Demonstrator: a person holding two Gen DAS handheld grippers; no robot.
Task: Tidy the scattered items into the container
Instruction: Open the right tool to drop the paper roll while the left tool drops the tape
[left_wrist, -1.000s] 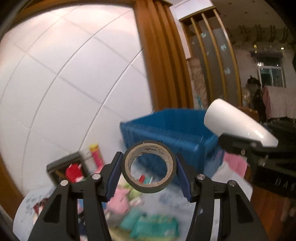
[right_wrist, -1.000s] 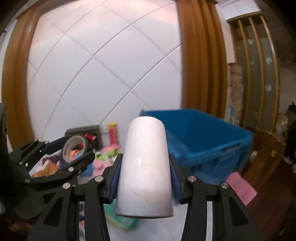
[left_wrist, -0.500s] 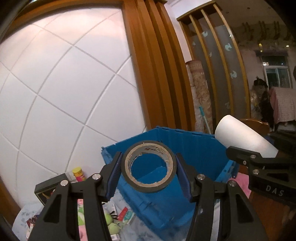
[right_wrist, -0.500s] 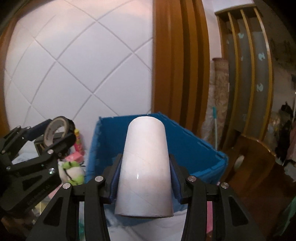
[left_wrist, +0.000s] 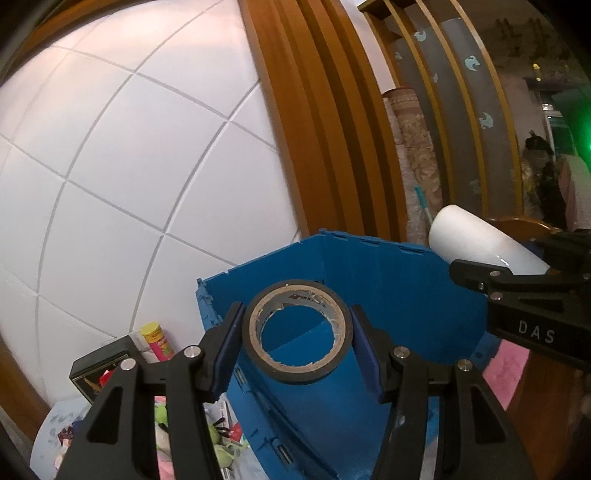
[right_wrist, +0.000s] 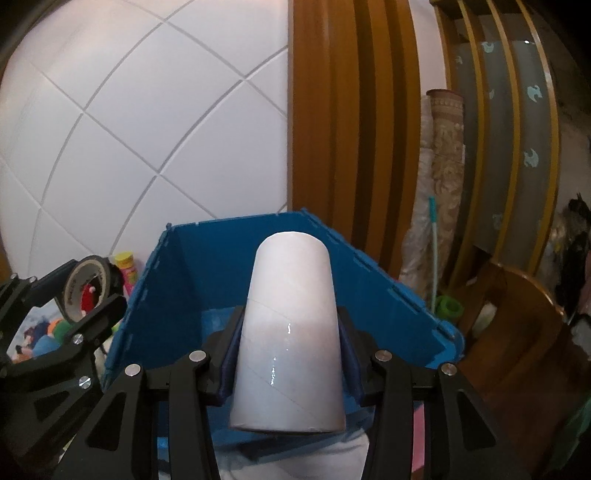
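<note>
Your left tool (left_wrist: 297, 345) pinches a roll of black tape (left_wrist: 296, 332) above the open blue crate (left_wrist: 424, 295); your right tool (right_wrist: 288, 350) clamps a white paper roll (right_wrist: 290, 332) over the same crate's near edge.

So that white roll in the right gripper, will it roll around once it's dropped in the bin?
Probably. The white roll is a smooth cylinder, so it may roll across the blue bin floor. Its glossy surface looks slippery. The right gripper clamps its sides without denting, suggesting stiffness.
</note>
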